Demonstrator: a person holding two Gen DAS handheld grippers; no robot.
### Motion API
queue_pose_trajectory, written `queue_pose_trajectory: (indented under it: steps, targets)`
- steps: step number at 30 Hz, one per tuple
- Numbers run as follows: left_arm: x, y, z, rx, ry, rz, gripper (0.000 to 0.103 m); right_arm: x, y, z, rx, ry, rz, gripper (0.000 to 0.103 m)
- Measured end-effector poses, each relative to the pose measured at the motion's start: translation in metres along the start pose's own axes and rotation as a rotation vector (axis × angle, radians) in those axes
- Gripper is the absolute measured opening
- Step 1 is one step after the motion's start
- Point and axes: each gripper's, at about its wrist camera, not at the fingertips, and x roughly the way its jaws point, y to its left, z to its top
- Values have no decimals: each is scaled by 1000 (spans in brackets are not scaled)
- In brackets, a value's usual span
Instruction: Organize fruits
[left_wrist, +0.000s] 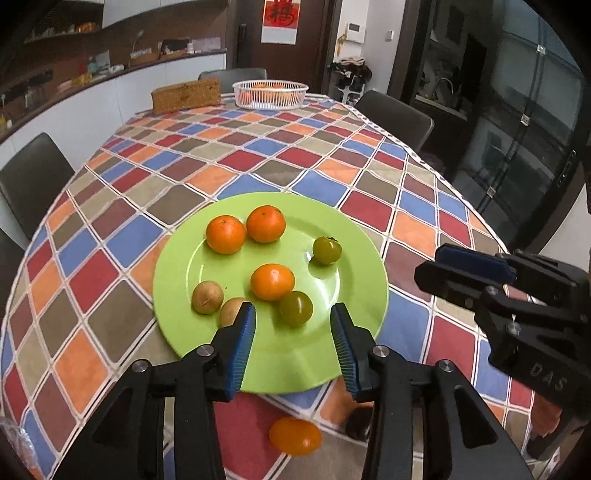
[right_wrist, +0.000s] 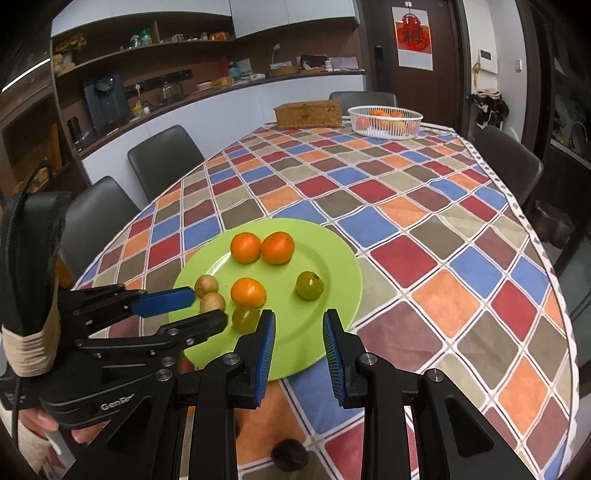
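A green plate (left_wrist: 173, 266) (right_wrist: 343, 273) lies on the checked tablecloth. On it are three oranges (left_wrist: 272, 281), two green fruits (left_wrist: 327, 250) (left_wrist: 295, 308) and two brownish fruits (left_wrist: 207, 297). My left gripper (left_wrist: 294, 314) (right_wrist: 207, 308) hovers over the plate's near edge, open, with nothing pressed between its pads. Below it a small orange fruit (left_wrist: 294, 436) lies on the cloth in front of the plate. My right gripper (right_wrist: 299, 317) (left_wrist: 428, 264) is over the plate's near right rim. Its jaws stand a narrow gap apart with nothing between them.
A white basket (left_wrist: 270, 94) (right_wrist: 386, 122) holding oranges and a woven box (left_wrist: 186, 96) stand at the table's far end. A dark round fruit (right_wrist: 290, 456) lies on the cloth near me. Grey chairs (right_wrist: 164, 158) line the table's sides.
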Motion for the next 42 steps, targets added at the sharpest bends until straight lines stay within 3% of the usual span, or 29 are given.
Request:
queue_pose_trajectory:
  steps: [3, 7, 12, 14, 16, 21, 29, 37, 42]
  targets:
    - [-15, -3, -6, 12, -32, 16, 47, -9, 1, -4, -9, -13, -6, 29]
    - [-38, -8, -14, 19, -80, 21, 50, -23, 1, -9, -5, -31, -10, 40]
    - [-65, -19, -26, 48, -143, 23, 59, -44, 2, -20, -1, -58, -8, 42]
    - [-73, -25, -31, 66, -162, 21, 60, -49, 2, -24, 3, -63, -3, 42]
    - [-79, -30, -37, 86, -172, 21, 61, -57, 4, -30, 0, -73, -4, 51]
    - [-87, -41, -52, 134, -183, 11, 61, -70, 9, -45, -38, -93, -16, 51]
    - [-82, -51, -71, 198, -175, -33, 61, -75, 18, -67, -110, -78, -24, 51]
    - [-53, -50, -78, 236, -97, -82, 61, -56, 11, -82, -90, 7, -6, 51]
    - [-33, -52, -81, 271, -43, -92, 53, -45, 8, -88, -85, 44, -1, 50]
